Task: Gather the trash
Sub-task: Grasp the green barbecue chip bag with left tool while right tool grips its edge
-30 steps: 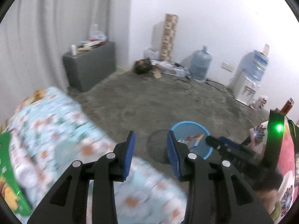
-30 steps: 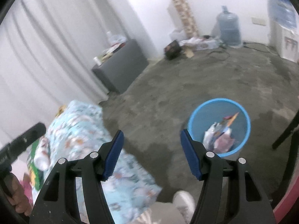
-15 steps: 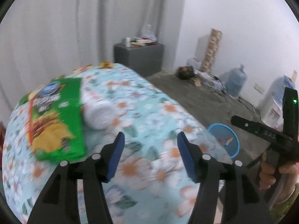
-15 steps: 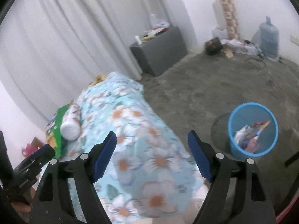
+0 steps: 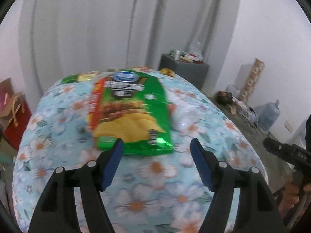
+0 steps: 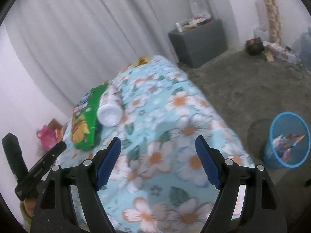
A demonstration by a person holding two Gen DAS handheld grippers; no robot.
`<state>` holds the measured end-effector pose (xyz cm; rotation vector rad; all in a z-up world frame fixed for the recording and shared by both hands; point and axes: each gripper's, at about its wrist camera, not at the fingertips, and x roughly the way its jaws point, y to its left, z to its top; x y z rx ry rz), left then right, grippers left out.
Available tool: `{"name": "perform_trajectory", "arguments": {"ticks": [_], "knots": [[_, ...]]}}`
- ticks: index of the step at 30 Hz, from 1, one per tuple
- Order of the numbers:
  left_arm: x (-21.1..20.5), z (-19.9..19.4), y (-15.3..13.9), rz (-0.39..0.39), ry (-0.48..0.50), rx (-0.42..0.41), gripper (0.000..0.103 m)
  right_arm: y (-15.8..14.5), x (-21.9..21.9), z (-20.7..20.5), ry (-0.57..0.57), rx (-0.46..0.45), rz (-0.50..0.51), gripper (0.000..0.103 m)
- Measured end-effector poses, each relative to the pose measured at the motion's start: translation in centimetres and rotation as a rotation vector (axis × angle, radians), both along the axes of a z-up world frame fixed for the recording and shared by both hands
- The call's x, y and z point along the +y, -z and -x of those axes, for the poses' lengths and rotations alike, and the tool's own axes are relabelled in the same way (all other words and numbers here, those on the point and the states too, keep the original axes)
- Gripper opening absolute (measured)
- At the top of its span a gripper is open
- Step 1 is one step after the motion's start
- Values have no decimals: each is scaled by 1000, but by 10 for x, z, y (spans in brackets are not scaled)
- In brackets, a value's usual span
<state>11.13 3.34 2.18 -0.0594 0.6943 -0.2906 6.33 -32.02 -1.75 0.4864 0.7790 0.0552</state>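
while opening, left gripper (image 5: 156, 148) jaws hold nothing.

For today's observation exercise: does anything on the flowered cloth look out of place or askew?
Yes. A green chip bag lies flat on the flowered cloth, and a white bottle lies tipped on its side against the bag's edge. Both look like litter left there, while the blue bin stands on the floor.

chip bags: 1 green chip bag (image 5: 130, 116) | bottles: 1 white bottle (image 6: 110, 110) | bins: 1 blue bin (image 6: 287, 141) | cabinets: 1 grey cabinet (image 6: 202, 42) | water jugs: 1 water jug (image 5: 269, 114) | grippers: 2
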Motion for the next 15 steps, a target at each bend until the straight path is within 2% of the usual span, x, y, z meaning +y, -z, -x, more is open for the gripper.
{"name": "perform_trajectory", "arguments": {"ticks": [6,15], "knots": [[41,-9,5,67,-83,5,69,1,33,-17,-84,21,-26,73],[78,-33,11,207,-108,14,69,5,78,-58,-236,39,-162,66]]}}
